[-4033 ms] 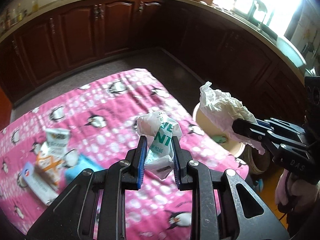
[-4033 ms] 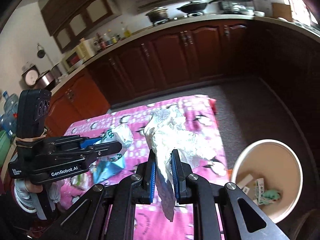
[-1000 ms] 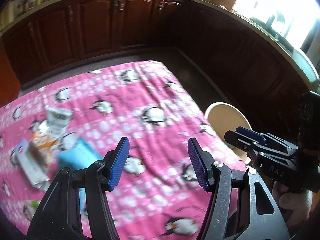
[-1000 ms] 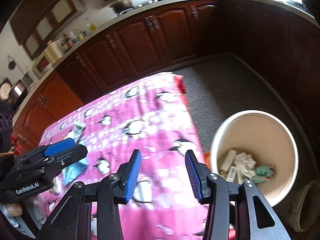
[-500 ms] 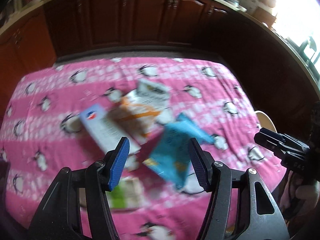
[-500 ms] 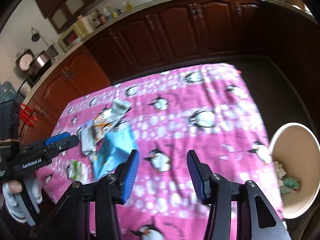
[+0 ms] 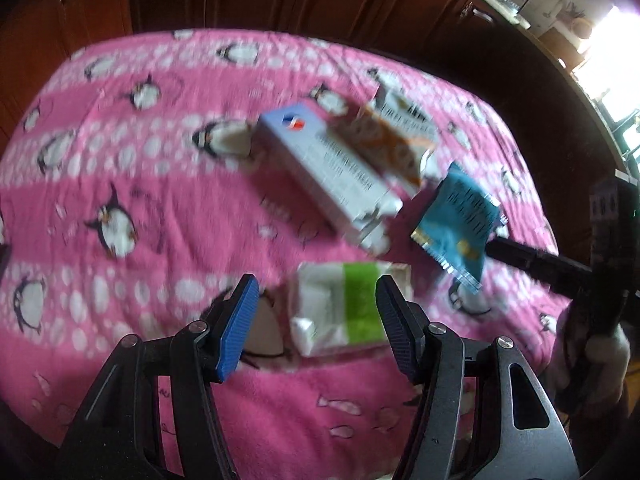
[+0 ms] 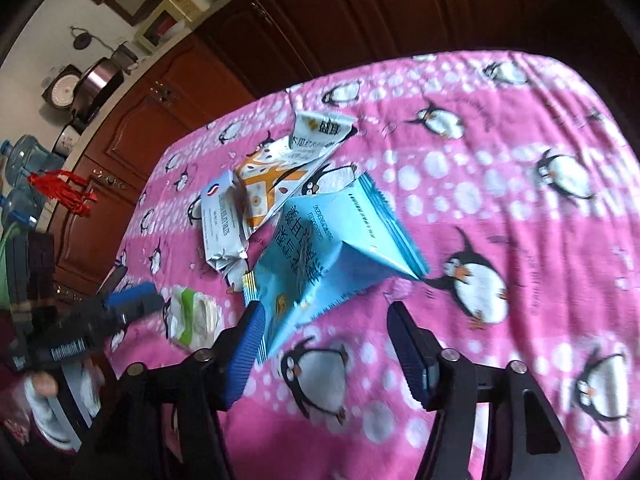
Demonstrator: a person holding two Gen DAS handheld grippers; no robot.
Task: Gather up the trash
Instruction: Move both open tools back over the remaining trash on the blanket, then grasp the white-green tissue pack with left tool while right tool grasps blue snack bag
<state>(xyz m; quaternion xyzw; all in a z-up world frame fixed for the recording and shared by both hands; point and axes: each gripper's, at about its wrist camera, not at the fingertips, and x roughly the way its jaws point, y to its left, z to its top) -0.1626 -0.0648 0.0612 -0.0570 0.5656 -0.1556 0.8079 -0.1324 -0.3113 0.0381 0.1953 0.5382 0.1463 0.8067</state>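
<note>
The left hand-held gripper [image 7: 316,320] hangs over the near part of the table [image 7: 120,160], which is covered in a pink penguin cloth. Its jaws stand about half open and hold nothing. A white and green packet [image 7: 344,308] lies flat on the cloth, seen in the gap between the blue pads [image 7: 238,328]; the pads do not press on it.

The right hand-held gripper [image 8: 324,344] is over the same table, and its jaws are opening. The lower corner of a blue bag [image 8: 320,252] shows between them, close by the left pad, but neither pad grips it. The bag lies puffed up on the cloth.

Beyond the blue bag lies the rest of the trash, close together: a white box [image 7: 328,172] with a red and blue mark, and an orange and white wrapper [image 8: 276,176] that lies against the box, its far end turned towards the cabinets. In the left wrist view the blue bag [image 7: 460,220] sits just right of the box, with the other gripper's dark finger reaching in beside it from the right.

The left wrist view is blurred, so the print on the packets cannot be read there. Dark wooden cabinets [image 8: 320,32] run behind the table.
</note>
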